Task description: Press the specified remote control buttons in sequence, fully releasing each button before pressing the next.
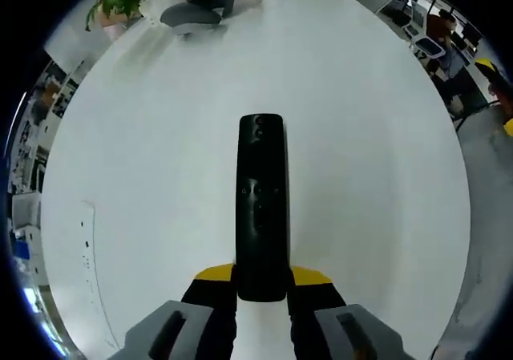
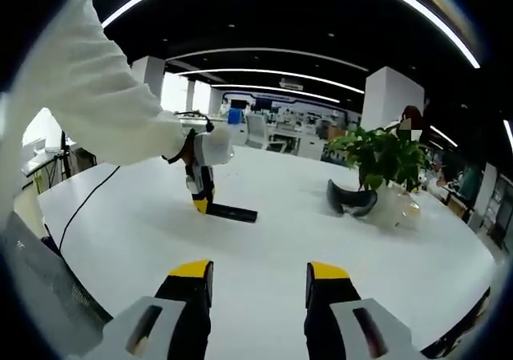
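A broad white counter (image 1: 361, 159) takes up most of the left gripper view, and its far edge is bent by the fisheye. In the right gripper view the same counter (image 2: 280, 248) runs back toward an office hall whose distant desks are too small to read.

A person's white sleeve (image 2: 88, 95) sweeps in from the upper left of the right gripper view and ends at the left claw (image 2: 200, 202), seen here from afar, tip down on the counter. Its jaws cannot be made out at this size.

A leafy green potted plant (image 2: 383, 158) stands on the far right of the counter, its pot blurred, and a dark curved object (image 2: 351, 200) lies just beside it. Both are cropped at the top of the left gripper view.

The right claw (image 2: 259, 284) hangs spread above bare counter, holding nothing.

The long slim black remote control (image 1: 261, 208) lies flat on the counter, its near end pinched between the yellow-tipped jaws of the left claw (image 1: 262, 284). Its buttons are faint dark bumps, with no labels legible. In the right gripper view the remote (image 2: 232, 212) is a thin dark bar.
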